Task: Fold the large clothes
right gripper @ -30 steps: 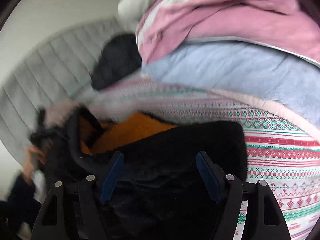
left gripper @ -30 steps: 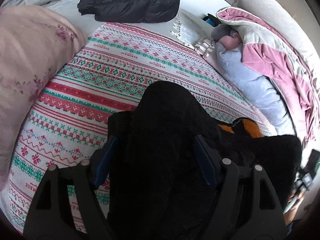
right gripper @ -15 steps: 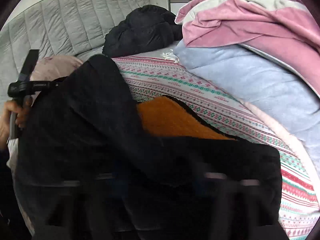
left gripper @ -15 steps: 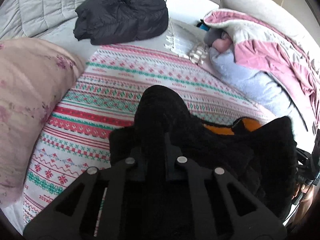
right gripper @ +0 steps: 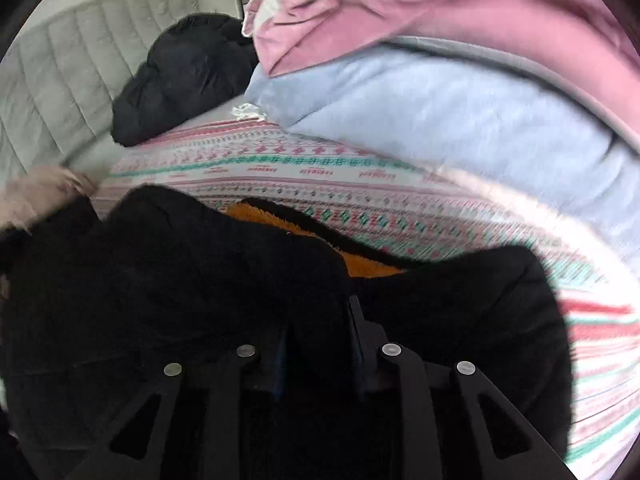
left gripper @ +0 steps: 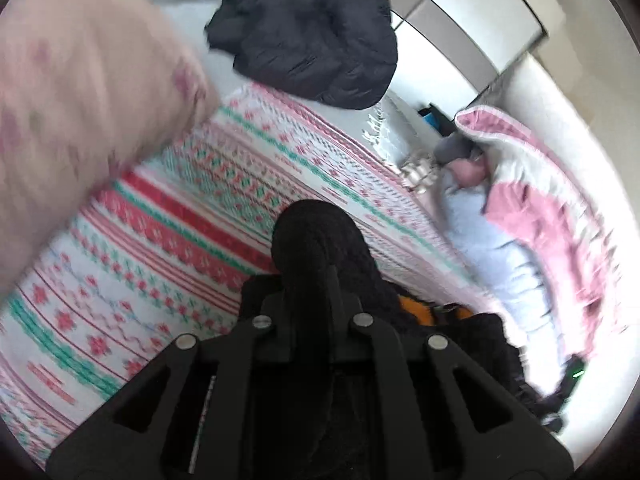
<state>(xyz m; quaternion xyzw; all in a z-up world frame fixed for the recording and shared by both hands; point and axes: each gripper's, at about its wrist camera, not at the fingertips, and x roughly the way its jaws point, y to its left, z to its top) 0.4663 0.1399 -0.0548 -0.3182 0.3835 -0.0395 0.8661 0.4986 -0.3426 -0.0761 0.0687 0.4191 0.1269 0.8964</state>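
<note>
A black fleece garment [left gripper: 316, 236] with an orange lining [left gripper: 416, 312] lies bunched on the patterned bedspread [left gripper: 180, 240]. My left gripper [left gripper: 316, 280] is shut on a raised fold of it, and the black cloth humps up beyond the fingertips. In the right wrist view the same garment [right gripper: 180, 264] fills the lower half, with its orange lining [right gripper: 360, 264] showing. My right gripper [right gripper: 316, 312] holds a thick fold of the black fleece between its narrowly spaced fingers. Its jaws are opening slightly, with the cloth still between them.
A black puffer jacket [left gripper: 308, 44] lies at the head of the bed by the grey padded headboard [right gripper: 52, 76]. A pink floral pillow [left gripper: 80, 100] is close on the left. Piled pink and pale blue blankets [right gripper: 440, 112] line the right side.
Both grippers stood wide over the black garment a second ago and have since closed on folds of it. The left view has swung toward the pink pillow, and the right one has dropped lower.
</note>
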